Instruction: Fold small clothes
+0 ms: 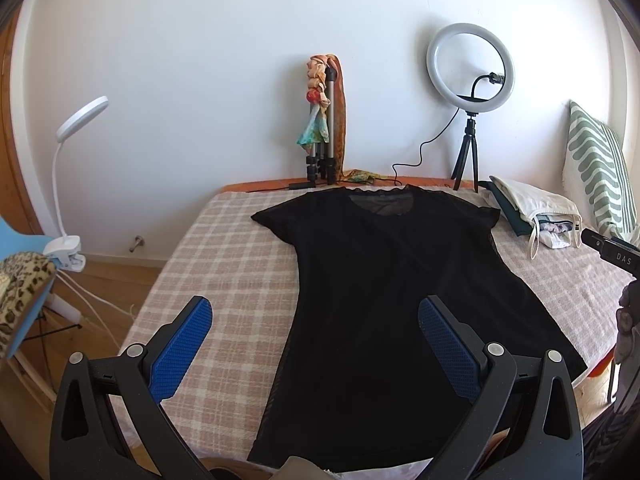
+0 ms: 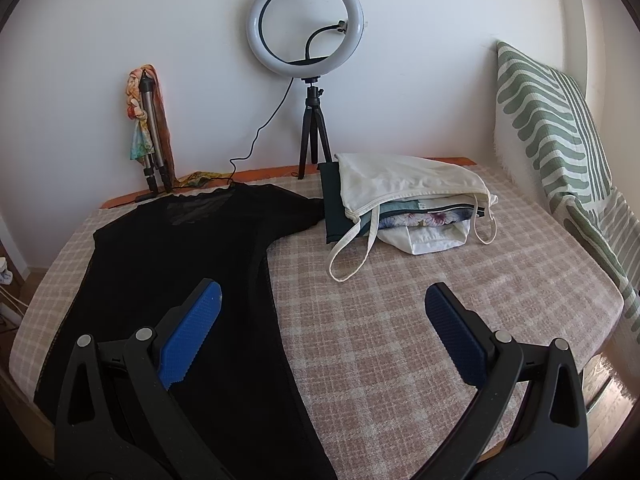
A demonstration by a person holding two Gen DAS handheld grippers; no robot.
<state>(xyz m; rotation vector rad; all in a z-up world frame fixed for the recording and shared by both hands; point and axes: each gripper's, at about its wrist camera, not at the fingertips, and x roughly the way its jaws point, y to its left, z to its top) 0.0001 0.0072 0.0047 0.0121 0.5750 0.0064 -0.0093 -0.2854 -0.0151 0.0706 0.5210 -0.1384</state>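
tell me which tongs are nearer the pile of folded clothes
Right. The right tongs face the pile; the left tongs hover over the black shirt.

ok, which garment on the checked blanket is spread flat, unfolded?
The black sheer short-sleeved top, laid out full length; the white, green and floral garments sit folded in a stack.

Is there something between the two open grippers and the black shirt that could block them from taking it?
Nothing visible blocks them. The black shirt lies flat on the checked blanket, and the left gripper and right gripper hang open over its lower part. The pile of clothes lies off to the right, by one sleeve.
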